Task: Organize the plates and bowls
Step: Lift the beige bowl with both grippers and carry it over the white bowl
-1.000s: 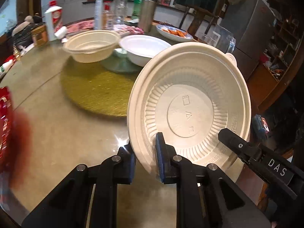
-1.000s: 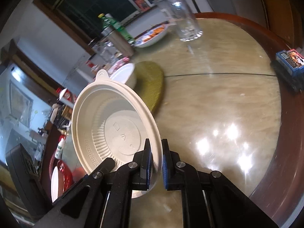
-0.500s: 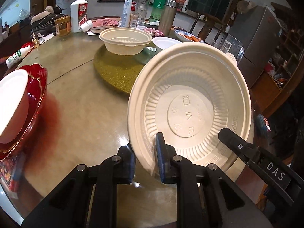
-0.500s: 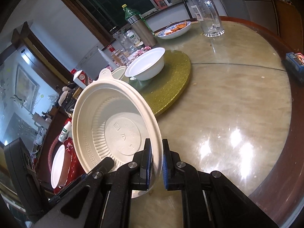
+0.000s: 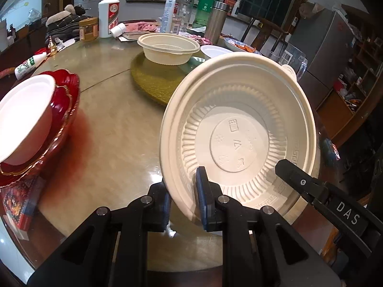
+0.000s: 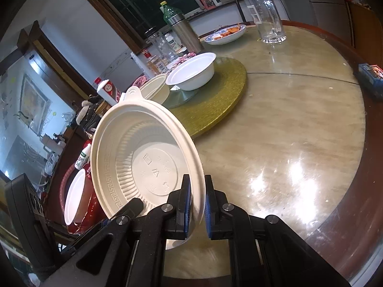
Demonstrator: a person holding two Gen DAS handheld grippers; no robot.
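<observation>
Both grippers hold one cream plastic bowl (image 5: pixel 239 134) by its rim, tilted above the round table. My left gripper (image 5: pixel 183 197) is shut on its near left rim. My right gripper (image 6: pixel 197 198) is shut on the opposite rim of the same cream bowl (image 6: pixel 143 153). A red plate (image 5: pixel 59 119) with a white bowl (image 5: pixel 24 114) in it sits at the left table edge. A cream bowl (image 5: pixel 167 47) and a white bowl (image 6: pixel 194 71) stand on the gold turntable (image 6: pixel 215 105).
Bottles, a steel flask (image 5: pixel 214 21) and jars crowd the far side. A dish of food (image 6: pixel 226 33) and a glass jug (image 6: pixel 269 21) stand far right. A blue box (image 6: pixel 369 74) lies at the right edge, a red packet (image 5: pixel 19 201) at the near left.
Both grippers carried the cream bowl leftward along the table. The red plate with the white bowl has come fully into the left wrist view.
</observation>
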